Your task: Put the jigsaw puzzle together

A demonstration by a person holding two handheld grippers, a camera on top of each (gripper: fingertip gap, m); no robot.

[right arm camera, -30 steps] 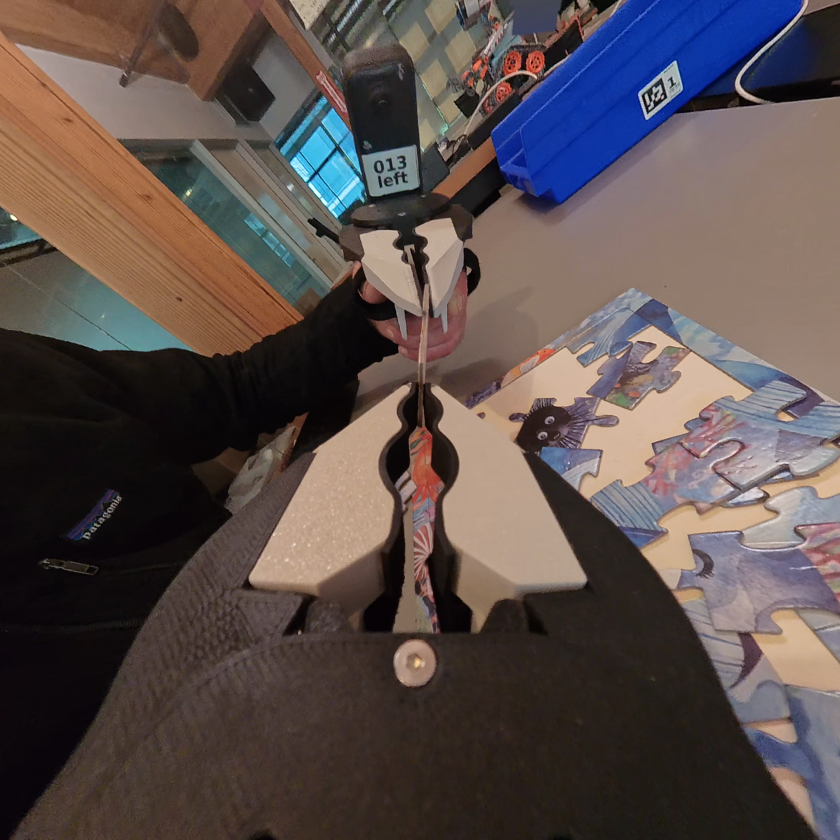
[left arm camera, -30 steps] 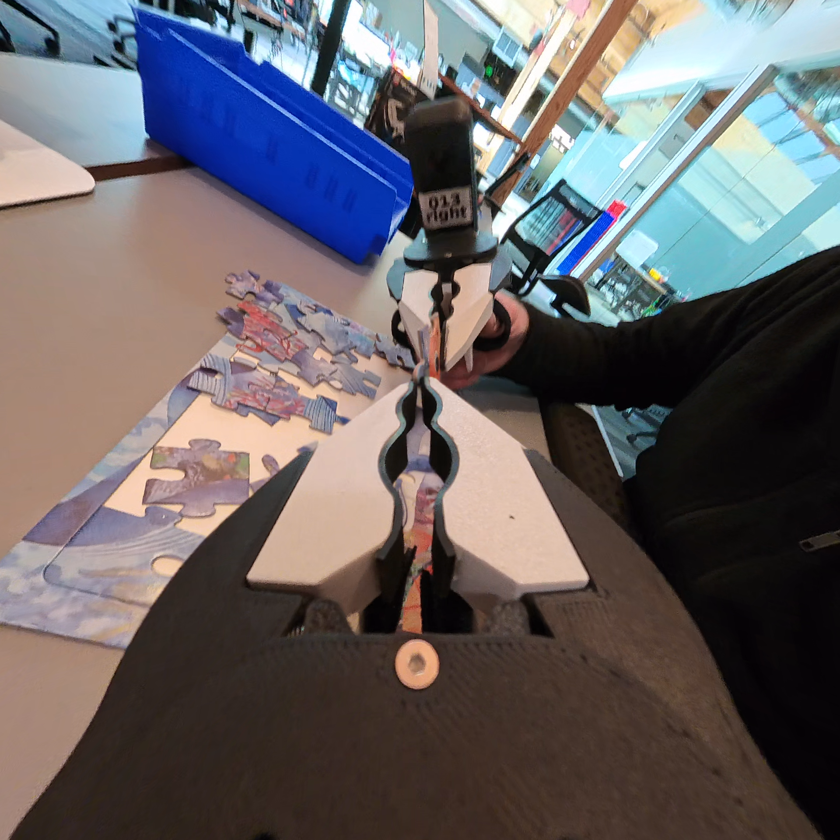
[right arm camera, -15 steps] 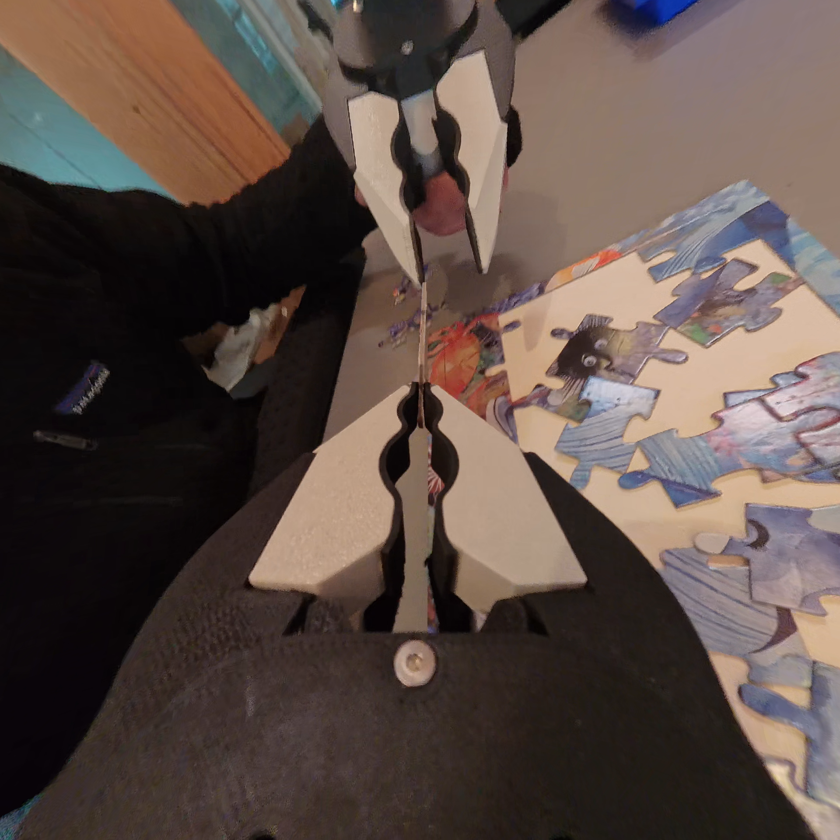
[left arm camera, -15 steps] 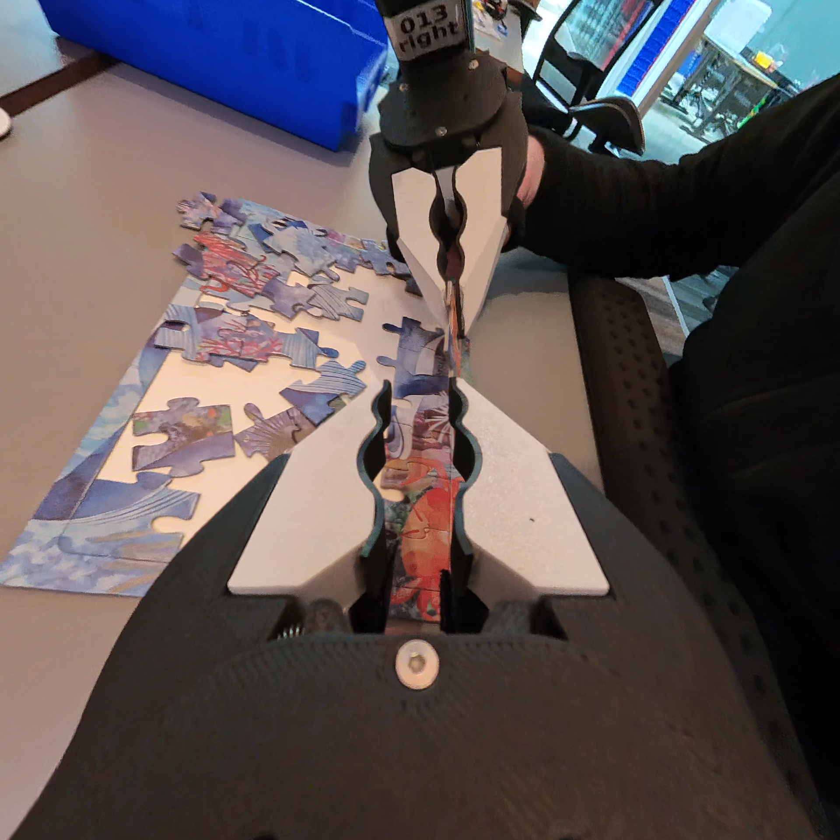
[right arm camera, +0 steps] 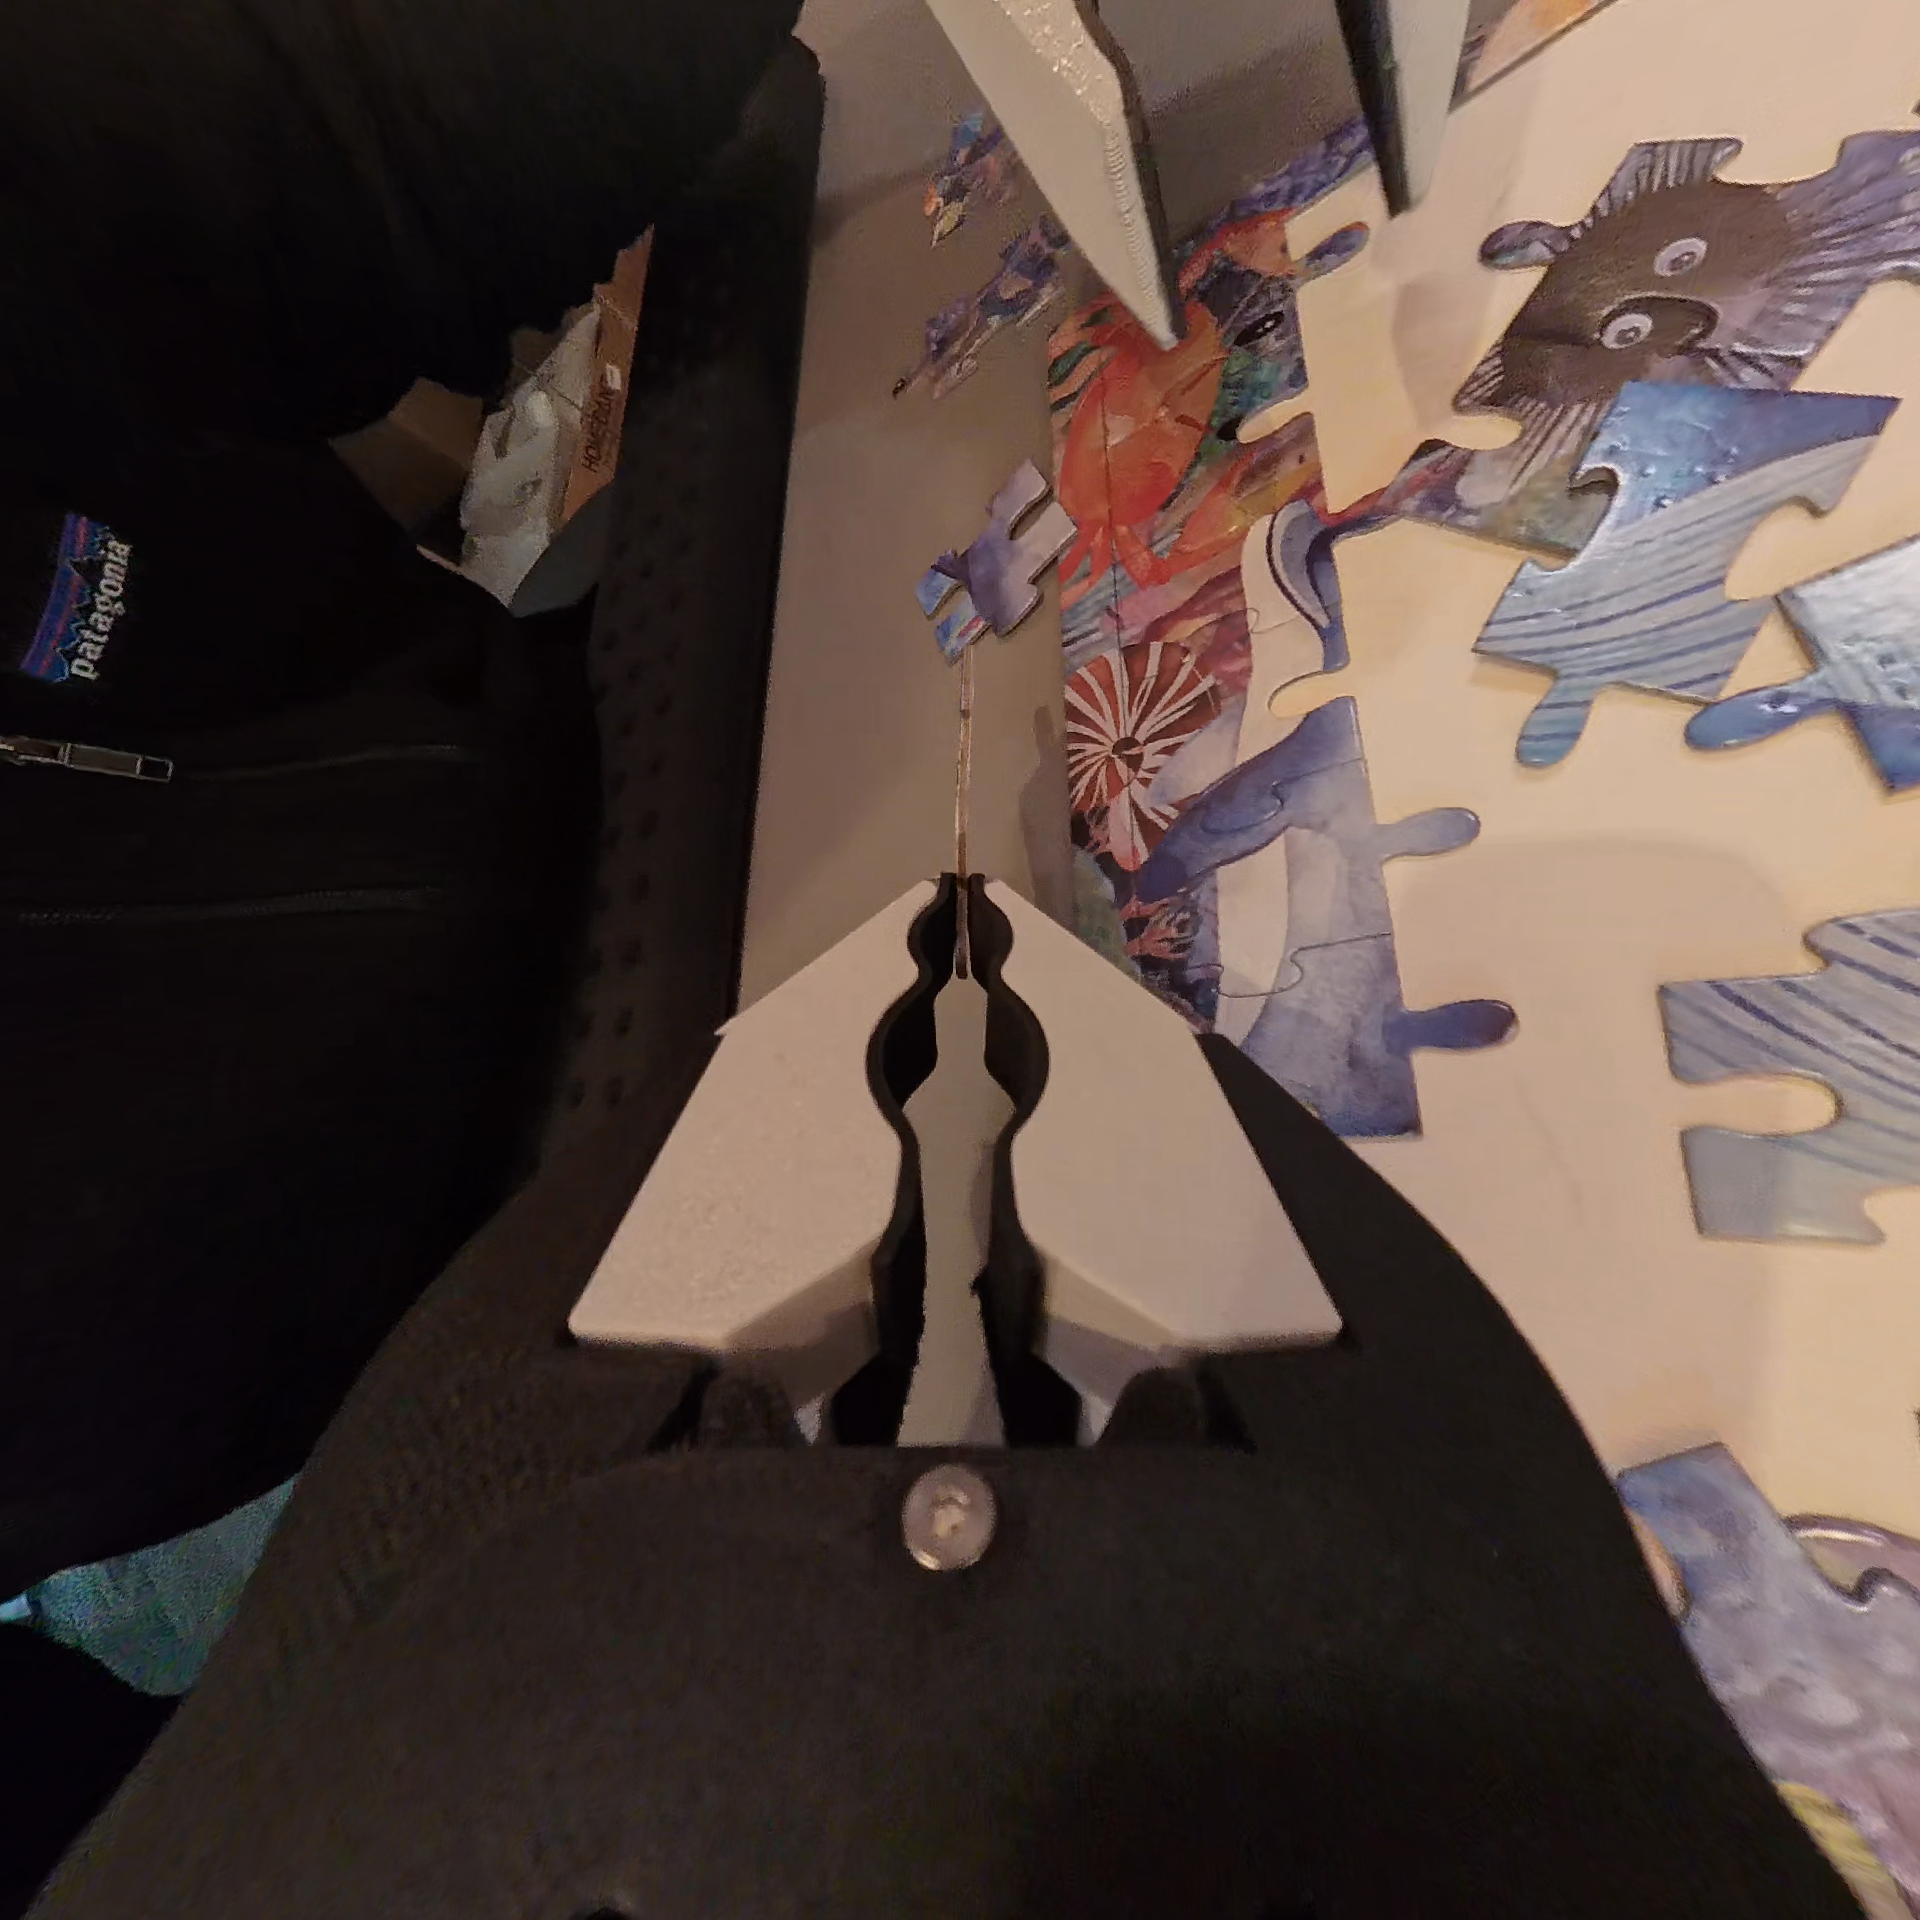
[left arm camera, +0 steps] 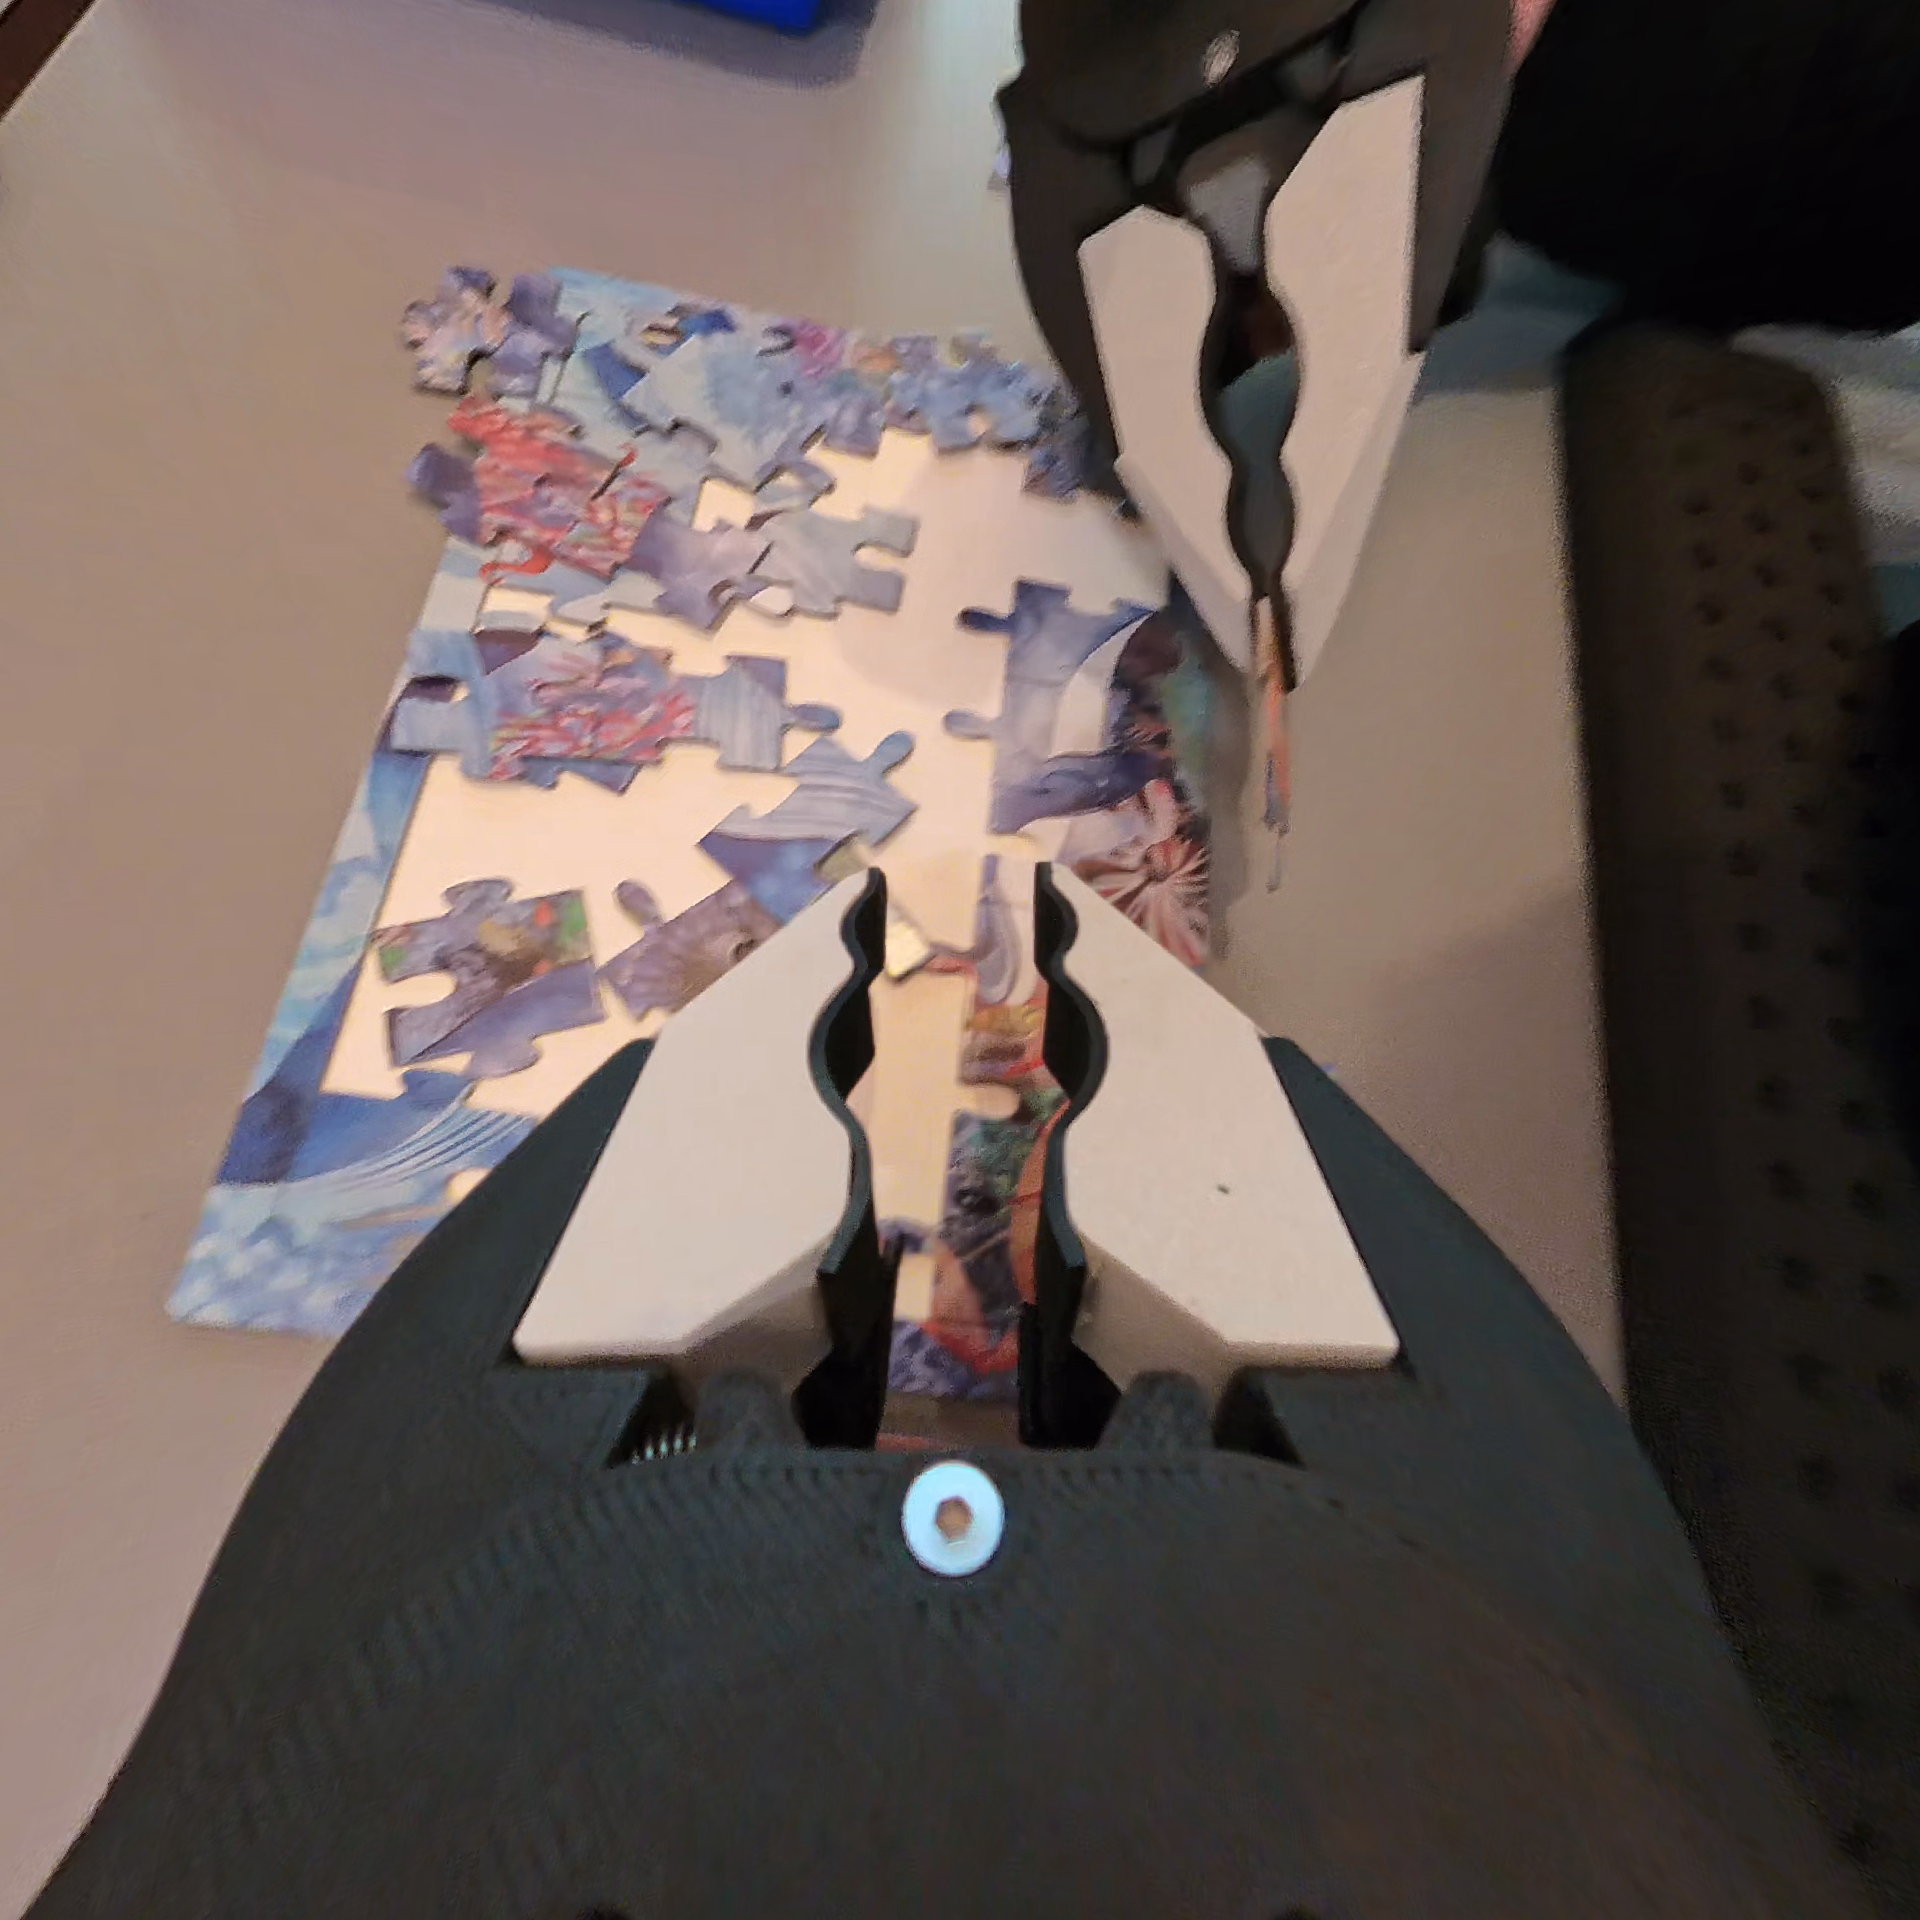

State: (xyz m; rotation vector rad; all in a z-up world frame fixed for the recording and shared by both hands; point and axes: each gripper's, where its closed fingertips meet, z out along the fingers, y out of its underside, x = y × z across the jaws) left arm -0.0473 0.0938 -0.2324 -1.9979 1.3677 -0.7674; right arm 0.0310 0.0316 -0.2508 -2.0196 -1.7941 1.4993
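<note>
The left tool [left arm camera: 954,875] stands with its jaws a moderate gap apart and nothing between them. Half a second ago they were narrower, around a joined strip of pieces [left arm camera: 1013,1049]. That strip now lies flat under and just ahead of the tips, along the puzzle board's [left arm camera: 644,862] edge on the right tool's side. Left of the tips, loose blue pieces [left arm camera: 831,800] are scattered over the board's pale inside, on the beige counter [left arm camera: 208,520]. Farther ahead, the right tool [left arm camera: 1262,623] points down over the board's edge.

In its own view, the right tool [right arm camera: 961,883] is pinched on a single puzzle piece [right arm camera: 966,769], held edge-on (too thin to see its print). Just past that lies a small blue piece [right arm camera: 997,571] on the counter [right arm camera: 894,727], touching the strip [right arm camera: 1143,520]. To the right on the board [right arm camera: 1558,883] sits a dark fish piece [right arm camera: 1621,301]. The left tool's fingers [right arm camera: 1101,156] come in from the far edge; its numbered label, seen a second ago, is now out of frame. To the left, a black jacket carries a small brand patch [right arm camera: 78,613], and a printed carton [right arm camera: 582,416] shows beyond it.
</note>
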